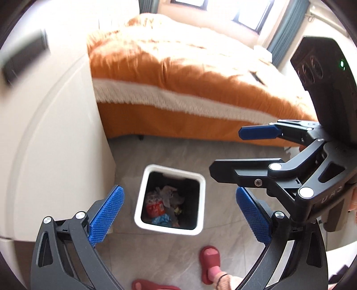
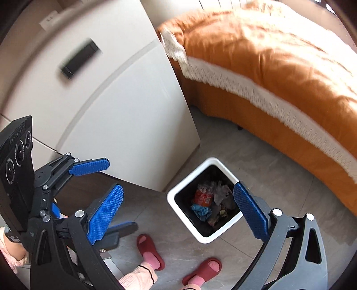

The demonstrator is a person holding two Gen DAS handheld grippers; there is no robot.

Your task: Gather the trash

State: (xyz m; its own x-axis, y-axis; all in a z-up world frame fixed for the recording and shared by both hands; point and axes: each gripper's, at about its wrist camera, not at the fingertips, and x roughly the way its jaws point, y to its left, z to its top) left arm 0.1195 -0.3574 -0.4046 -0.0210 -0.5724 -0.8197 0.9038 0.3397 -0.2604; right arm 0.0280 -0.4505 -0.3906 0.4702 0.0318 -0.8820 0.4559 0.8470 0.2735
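We see grey tiled floor w/ white square plastic bin of trash on it, orange bed nearby.

An orange bedspread with a cream fringed band, a white-rimmed bin, and red slippers were seen.

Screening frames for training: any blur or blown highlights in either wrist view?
Left wrist: windows blown out, bed and the dark object on the white cabinet motion-smeared, bin fairly sharp. Right wrist: bed overexposed top right, dark object smeared; both views bend straight edges.
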